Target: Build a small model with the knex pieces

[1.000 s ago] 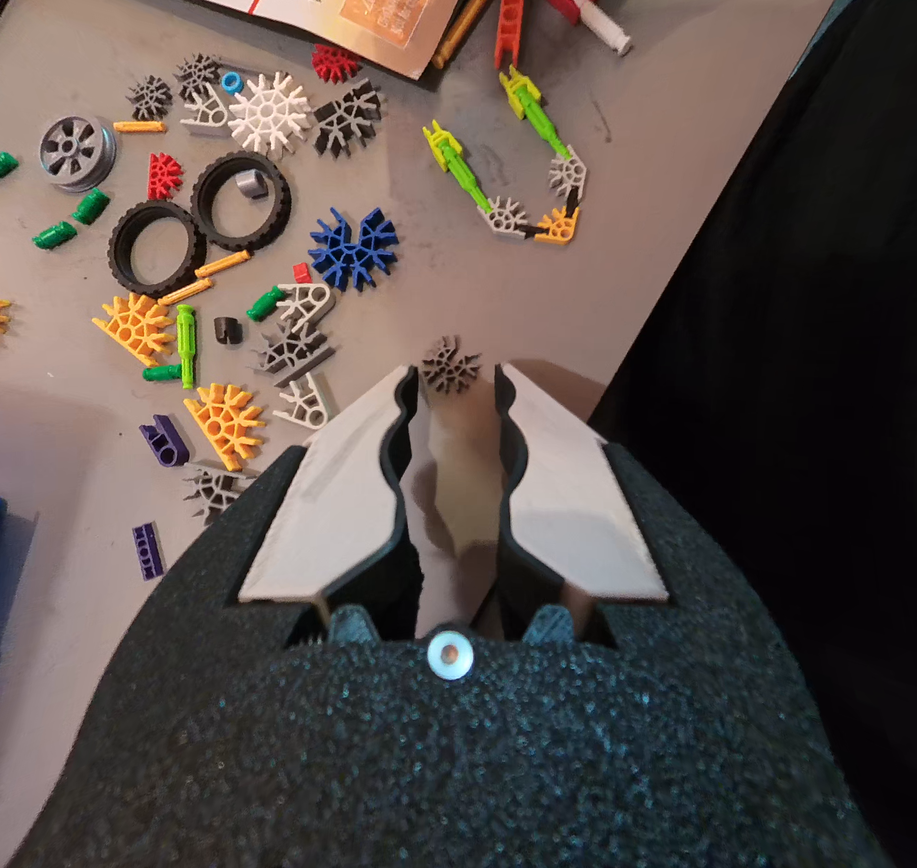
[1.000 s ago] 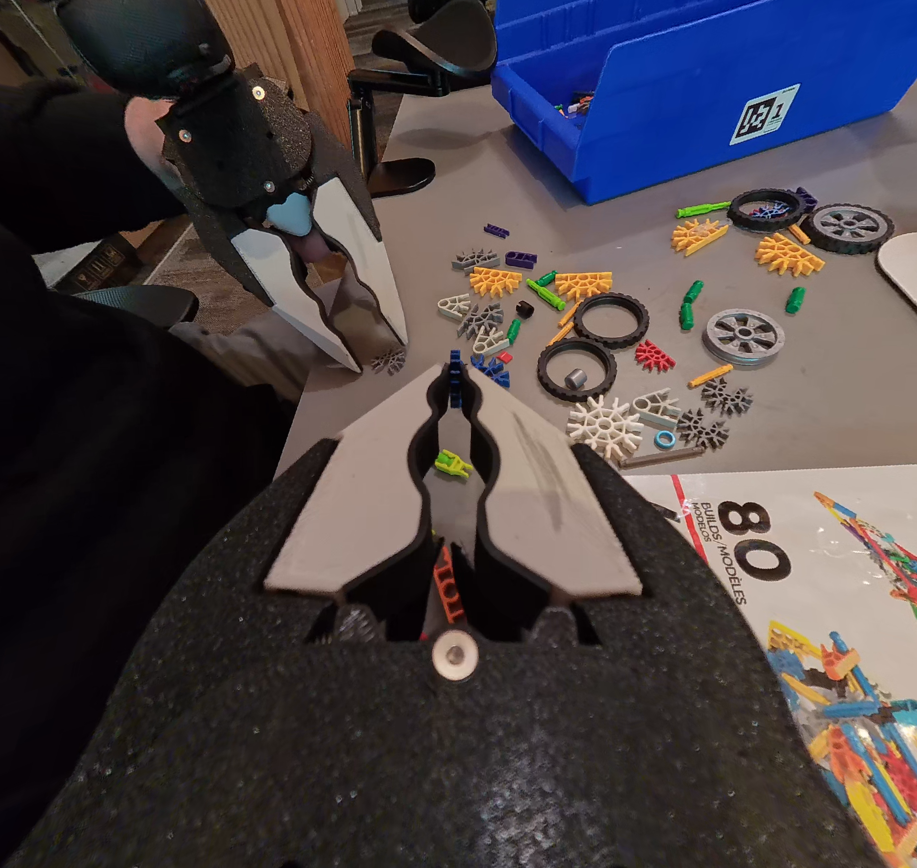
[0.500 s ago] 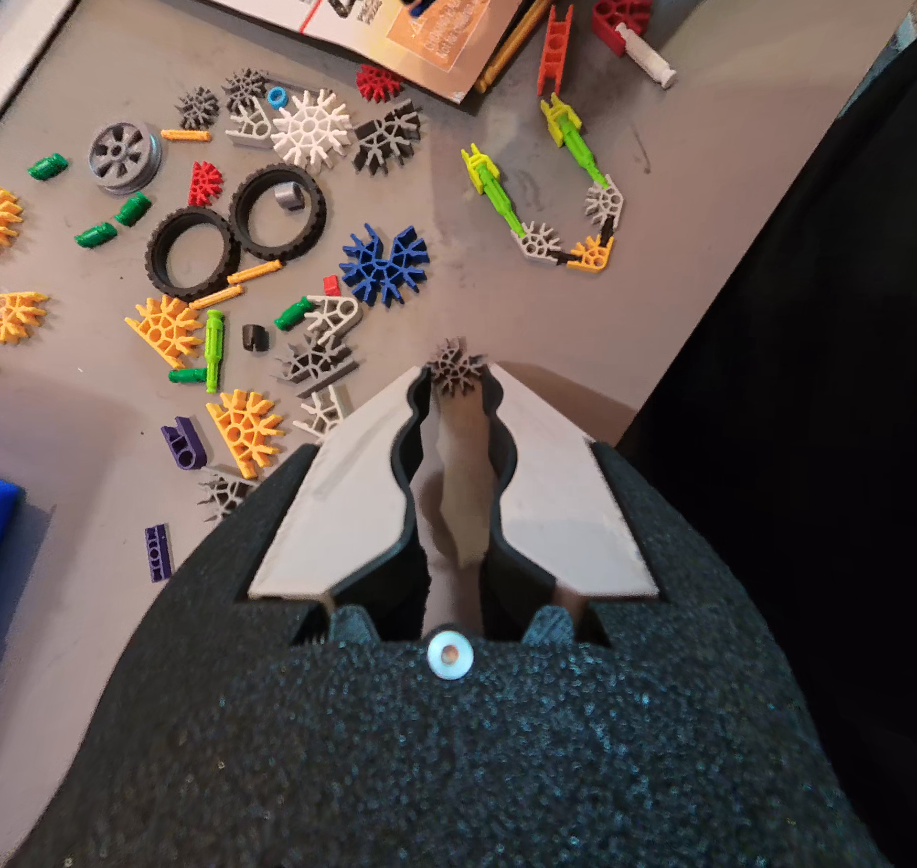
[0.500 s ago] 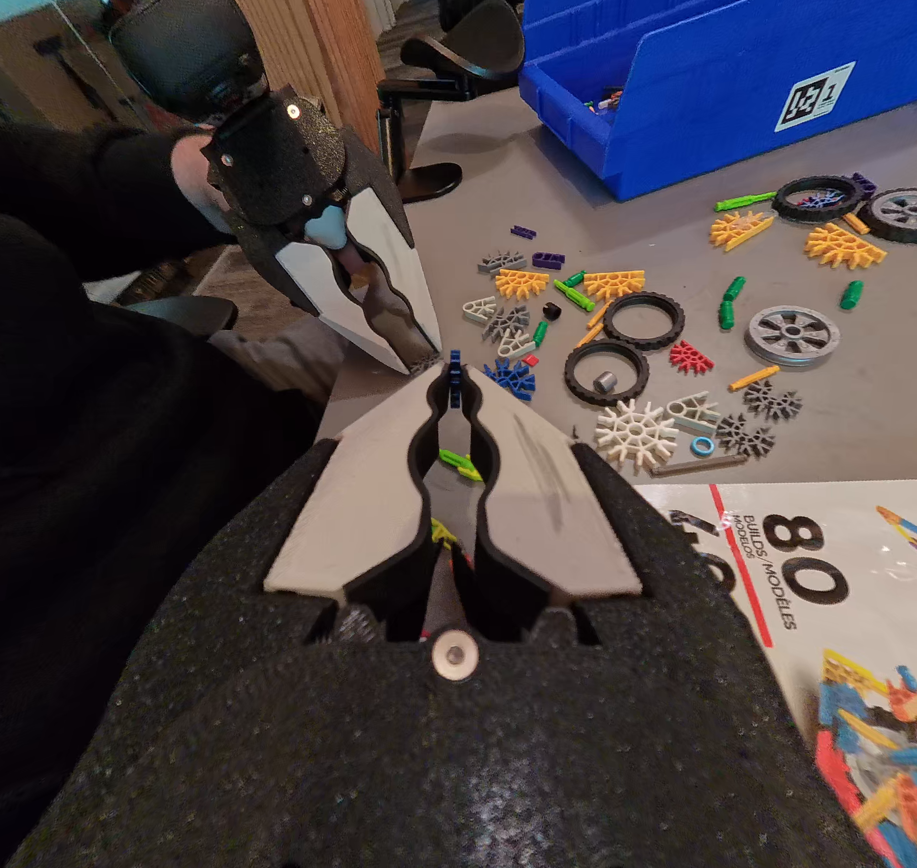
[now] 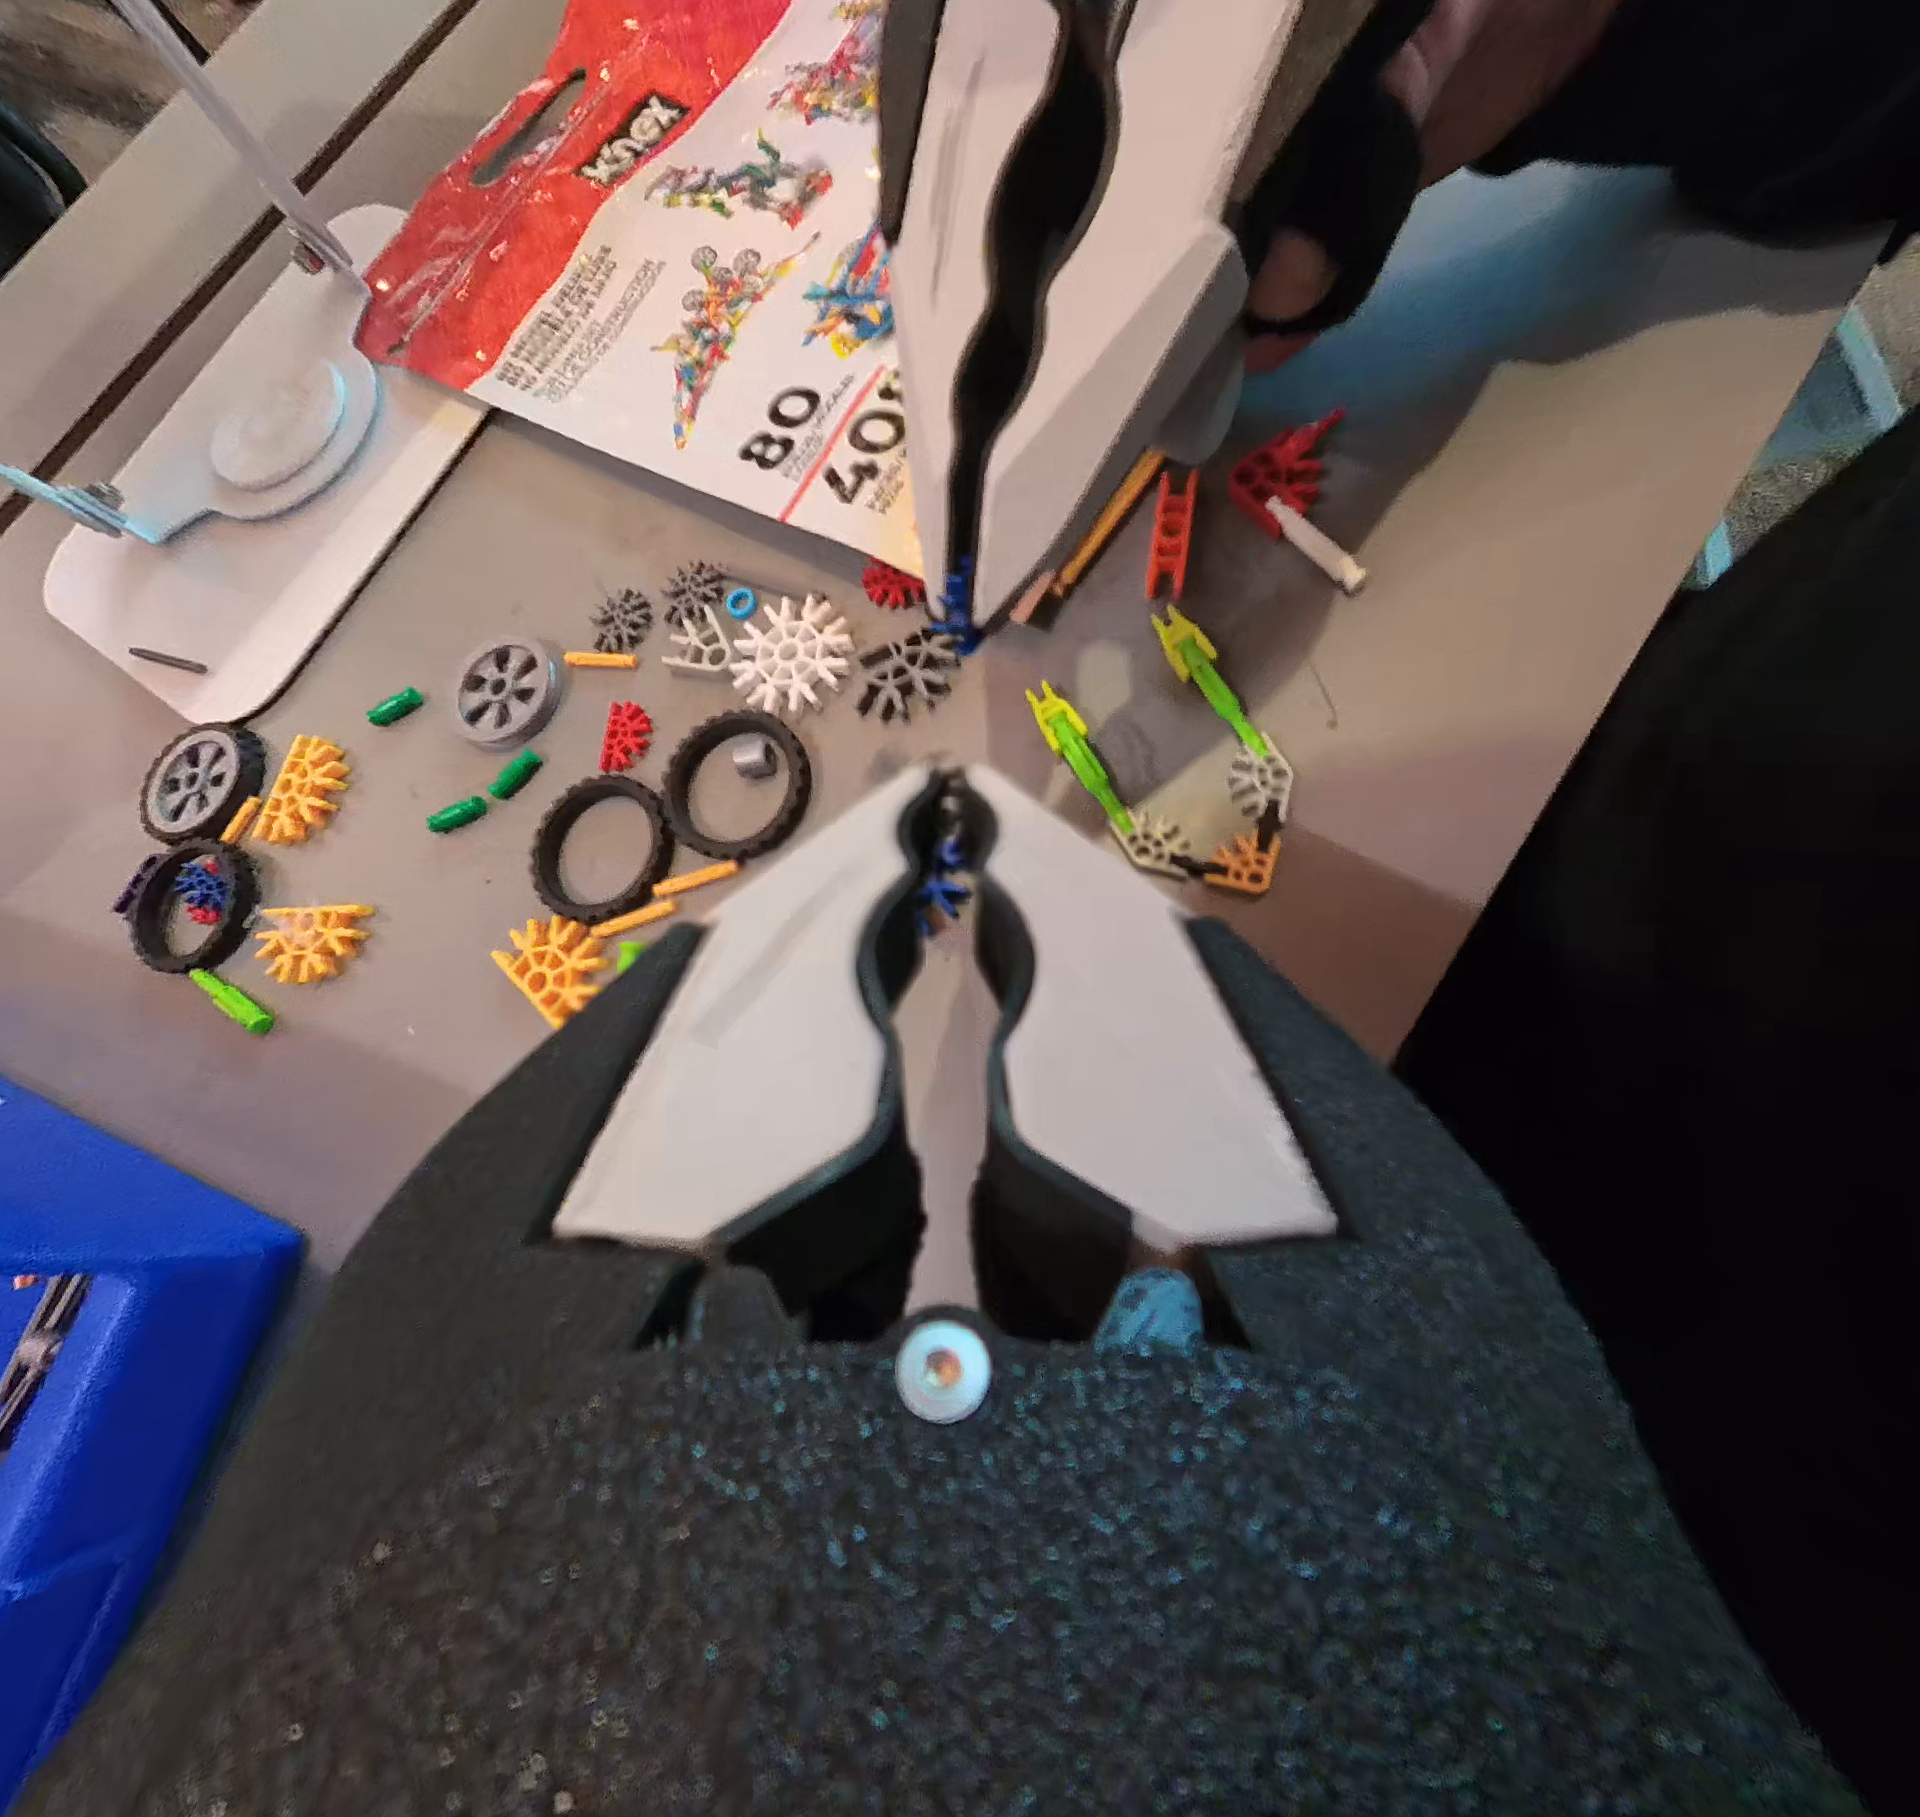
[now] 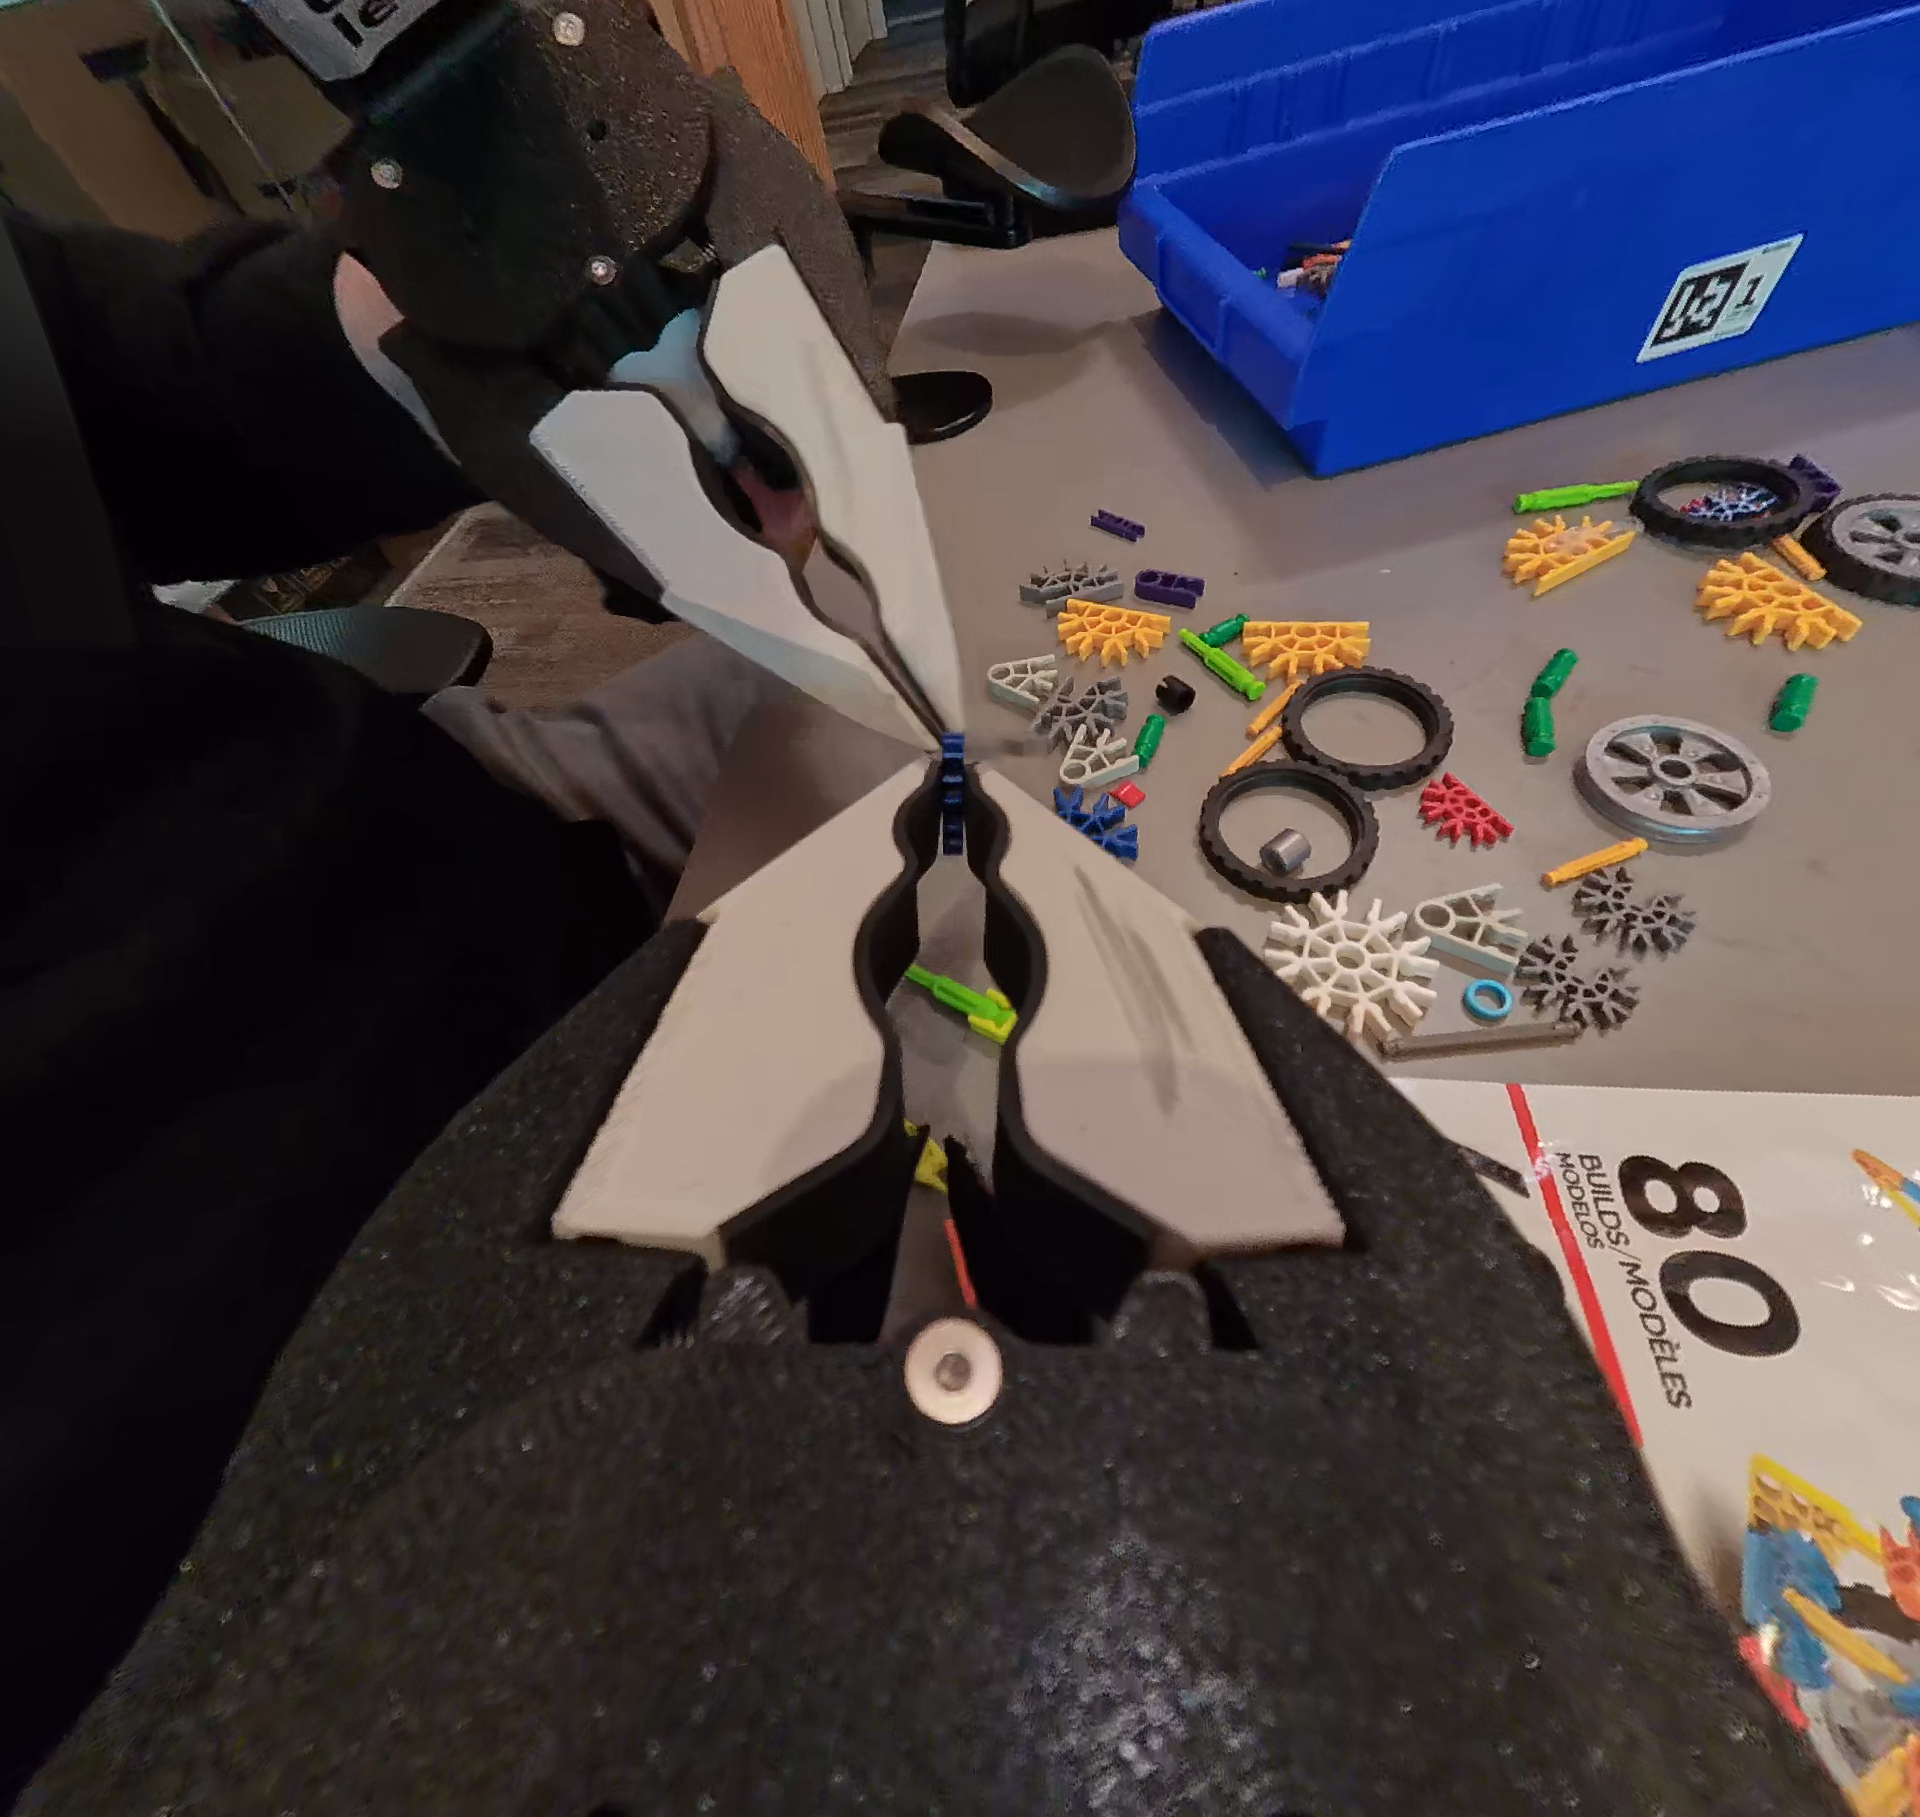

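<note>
**A:** What is each gripper holding?

**B:** The right gripper (image 6: 951, 780) has its fingers pressed together on a blue connector (image 6: 952, 796), held edge-on at the tips. The left gripper (image 5: 940, 780) is pinched almost closed on a small dark grey connector (image 5: 945, 809) (blurred, so its shape is hard to read).

**A:** Where are they relative to each other?

**B:** Tip to tip above the near edge of the grey table (image 5: 1455, 572). In the right wrist view the two held pieces appear to touch.

**A:** And around them?

**B:** Loose building pieces lie scattered on the table. Two black tyres (image 6: 1366, 728) sit side by side, and near them is a white snowflake connector (image 6: 1351, 959). A partly built chain of green rods (image 5: 1081, 759) lies close to the left gripper. A printed bag (image 6: 1714, 1248) lies flat to the right, and a blue bin (image 6: 1558, 209) stands at the far side.
</note>
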